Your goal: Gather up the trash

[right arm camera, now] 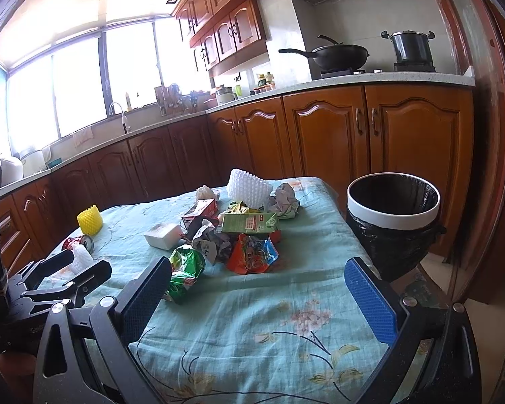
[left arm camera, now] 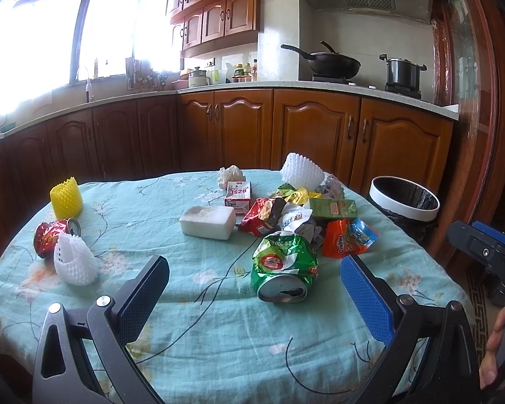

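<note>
Both grippers hang over the near edge of a table [left arm camera: 192,336] covered with a pale green flowered cloth; neither one holds anything.

The left gripper [left arm camera: 254,291] has its fingers wide apart, one black pad [left arm camera: 141,299] and one blue pad [left arm camera: 365,298]; between the two fingertips, a little ahead of them, lies a crushed green can [left arm camera: 284,271] with its open end turned toward the camera; it does not touch either pad. Beyond the can is a heap of trash: a red snack wrapper [left arm camera: 262,217], an orange Ovaltine packet [left arm camera: 348,240], a green carton [left arm camera: 335,208], crumpled paper [left arm camera: 296,220], and a white foam net [left arm camera: 301,171] on the far side; ahead of the black finger lies a white block [left arm camera: 208,222], and behind it a small red and white carton [left arm camera: 238,197]. Out past the black finger, to the left, sit a red can [left arm camera: 52,235] on its side, another white foam net [left arm camera: 74,261] touching it, and a yellow foam net [left arm camera: 65,198] standing upright.

The right gripper [right arm camera: 257,289] is also spread open and empty; the green can [right arm camera: 185,269] lies just beside the tip of its black finger [right arm camera: 144,294], partly hidden by it. Ahead of the blue finger [right arm camera: 370,304], off the table's edge, stands a bin [right arm camera: 392,217] with a white rim and a black bag inside. A person's hand [left arm camera: 498,346] shows at the right border of the left view.
</note>
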Tool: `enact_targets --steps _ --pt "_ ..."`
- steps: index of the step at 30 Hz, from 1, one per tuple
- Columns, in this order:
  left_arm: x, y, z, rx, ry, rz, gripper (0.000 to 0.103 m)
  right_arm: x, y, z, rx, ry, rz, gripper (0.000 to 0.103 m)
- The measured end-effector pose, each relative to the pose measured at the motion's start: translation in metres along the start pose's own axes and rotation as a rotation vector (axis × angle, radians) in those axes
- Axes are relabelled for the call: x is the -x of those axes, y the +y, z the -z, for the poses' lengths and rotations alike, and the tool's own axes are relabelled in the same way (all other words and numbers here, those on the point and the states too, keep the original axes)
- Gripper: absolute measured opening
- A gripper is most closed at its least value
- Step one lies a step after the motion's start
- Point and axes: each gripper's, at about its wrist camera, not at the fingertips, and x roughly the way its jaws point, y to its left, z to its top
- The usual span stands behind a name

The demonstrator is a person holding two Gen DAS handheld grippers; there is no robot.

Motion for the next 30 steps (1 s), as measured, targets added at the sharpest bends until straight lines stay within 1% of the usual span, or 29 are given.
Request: enact_targets --steps 6,12,15,20,24,26,28,29,30 --pt "-0.003 0.0 0.0 -0.006 0.009 0.002 0.102 -0.001 -0.001 0.0 -0.002 0.002 -0.004 0.103" --pt "-0.014 0.004 -0.003 0.01 0.049 0.009 0.102 -0.008 -0.004 -0.001 -0.005 0.014 -0.014 0.103" --pt "-0.025 0.011 -0.006 0.03 0.083 0.014 0.1 -0.016 -0.007 -0.001 -0.011 0.031 -0.018 0.103" --pt "-0.047 0.02 -0.012 0.057 0.154 0.031 0.092 -0.034 -0.013 -0.001 -0.035 0.078 -0.029 0.102" --pt "-0.065 0.025 -0.019 0.068 0.203 0.055 0.088 -0.052 -0.017 -0.002 -0.045 0.124 -0.037 0.095" --pt "-0.074 0.028 -0.025 0.074 0.221 0.067 0.084 -0.062 -0.019 -0.003 -0.052 0.15 -0.043 0.091" --pt "-0.085 0.031 -0.03 0.079 0.24 0.087 0.082 -0.072 -0.022 -0.006 -0.06 0.175 -0.051 0.082" --pt "-0.091 0.033 -0.032 0.084 0.251 0.101 0.081 -0.077 -0.024 -0.007 -0.064 0.187 -0.055 0.08" --pt "-0.097 0.035 -0.034 0.088 0.267 0.114 0.081 -0.083 -0.025 -0.008 -0.069 0.198 -0.058 0.076"
